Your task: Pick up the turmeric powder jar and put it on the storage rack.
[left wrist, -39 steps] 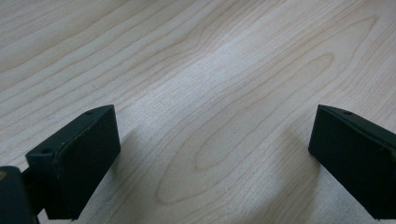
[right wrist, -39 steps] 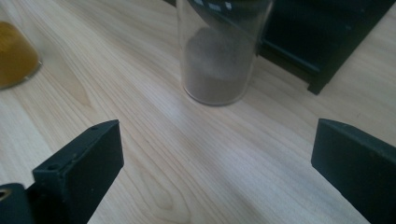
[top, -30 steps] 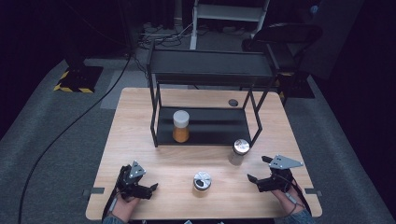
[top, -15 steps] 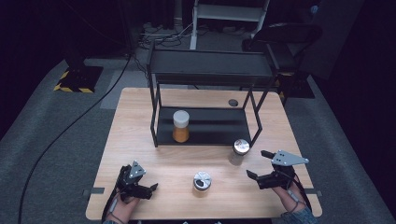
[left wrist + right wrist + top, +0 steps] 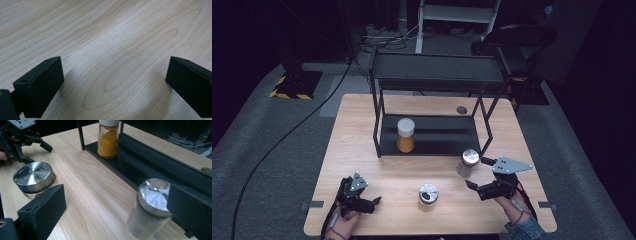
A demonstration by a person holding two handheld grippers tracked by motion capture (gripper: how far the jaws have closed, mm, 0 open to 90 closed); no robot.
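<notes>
High view puts the right gripper (image 5: 476,172) at the lower right of the frame, its jaws spread wide and holding nothing, with a silver-lidded jar (image 5: 468,162) standing just beside its far jaw, close to the front right leg of the black rack (image 5: 437,70). From the right gripper view that same jar (image 5: 150,207) sits at the lower right of the frame, near the right jaw and partly overlapped by it, its pale contents blurred; whether the jaw touches the glass cannot be told. A second, shorter jar (image 5: 33,178) with a brushed metal lid stands at the left of that frame, behind the left jaw. Back in the high view this short jar (image 5: 428,194) sits at the lower centre, between the two grippers and apart from both. The left gripper (image 5: 371,202) rests at the lower left of the frame, jaws likewise wide apart and empty; its own view looks down on bare wooden table (image 5: 107,40) between the two black pads. A white-capped jar of orange powder (image 5: 405,135) stands upright on the rack's lower shelf, left of centre.
</notes>
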